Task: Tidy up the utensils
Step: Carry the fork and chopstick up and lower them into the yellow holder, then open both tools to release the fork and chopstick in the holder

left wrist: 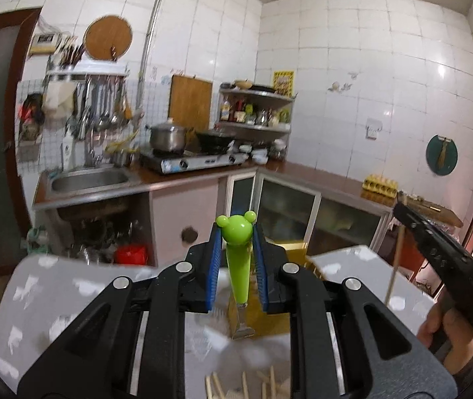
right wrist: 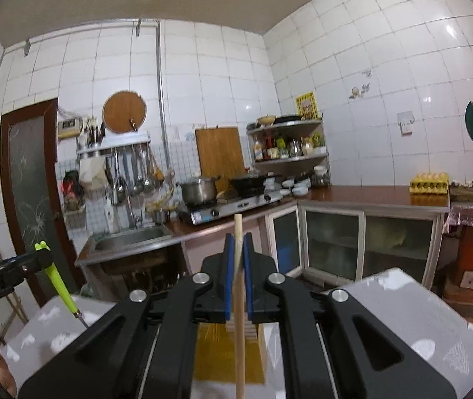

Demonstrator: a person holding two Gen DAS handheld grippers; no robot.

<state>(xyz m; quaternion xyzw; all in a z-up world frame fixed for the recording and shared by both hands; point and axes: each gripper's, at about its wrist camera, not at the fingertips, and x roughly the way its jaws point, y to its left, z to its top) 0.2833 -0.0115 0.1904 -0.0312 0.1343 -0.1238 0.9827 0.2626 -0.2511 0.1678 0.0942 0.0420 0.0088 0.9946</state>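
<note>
My left gripper (left wrist: 236, 232) is closed on a green utensil (left wrist: 238, 266): its 2 blue pads (left wrist: 215, 259) press the green handle from both sides, and the bear-shaped cap with 2 round ears pokes out just past my fingertips. The handle runs back between the fingers toward my palm, and its metal end (left wrist: 243, 327) hangs below them, over a yellow box (left wrist: 269, 312) that sits on the grey table (left wrist: 53, 299). I cannot tell whether that metal end is a fork or a spoon. Nearer my wrist, under the fingers, a few loose wooden chopsticks (left wrist: 246, 384) lie on the table.

My right gripper (right wrist: 238, 242) is clamped on 1 wooden chopstick (right wrist: 239, 299). The stick stands upright between the 2 blue pads (right wrist: 227, 279), its top end reaching just beyond my fingertips and its lower part dropping back past them toward the bottom of the view. Directly behind it, below my fingers, the yellow box (right wrist: 230, 355) holds a small bundle of stick ends at its far edge.

From the right wrist, my left gripper (right wrist: 10, 271) shows far to the left, with the green utensil (right wrist: 60, 286) slanting down from it. From the left wrist, my right gripper (left wrist: 436, 246) shows off to the right, the chopstick (left wrist: 394, 266) hanging beneath it.
</note>
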